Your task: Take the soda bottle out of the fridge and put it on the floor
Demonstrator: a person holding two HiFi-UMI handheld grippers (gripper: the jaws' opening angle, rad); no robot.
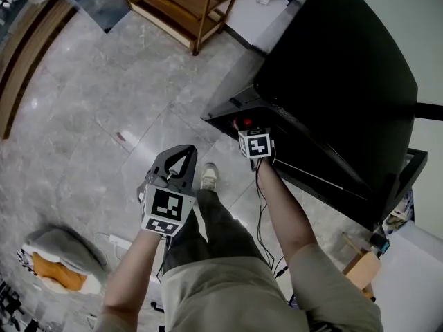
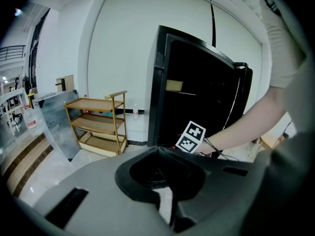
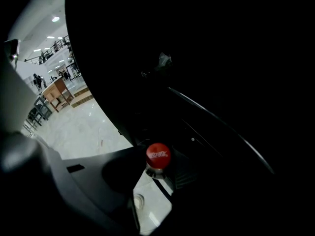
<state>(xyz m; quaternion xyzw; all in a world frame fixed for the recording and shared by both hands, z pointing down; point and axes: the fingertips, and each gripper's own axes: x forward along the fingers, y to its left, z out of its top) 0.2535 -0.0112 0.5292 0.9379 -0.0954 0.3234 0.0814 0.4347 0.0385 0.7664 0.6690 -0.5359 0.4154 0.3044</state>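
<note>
Little of the soda bottle [image 3: 158,156] can be seen. Its red cap with white print shows, and a bit of clear neck under it. Below that is darkness, so the body and whatever it stands on stay hidden. The fridge [image 1: 332,81] is a black mass filling most of the right gripper view, its inside too dark to read (a few thin bright lines are all that show). From the head view I cannot tell whether the cap sits inside the fridge or just at its low front edge. That view's right edge also cuts the fridge off.

The floor [image 1: 104,81] is glossy grey stone tile. A wooden rack [image 1: 181,5] stands against a white wall [image 2: 123,43] to the left of the fridge. A grey and orange bundle [image 1: 59,258] lies on the tiles at the head view's lower left. The person's shoe [image 1: 209,176] rests between the two grippers.

The right gripper [image 3: 165,165] points steeply down at the fridge's foot. It is released, its jaws apart with the bottle's neck between them and the cap standing up in the gap. Whether a pad touches the neck is too dark to tell. The left gripper [image 1: 187,151] hangs over the floor, well apart from the bottle, clenched on nothing with its tips meeting.
</note>
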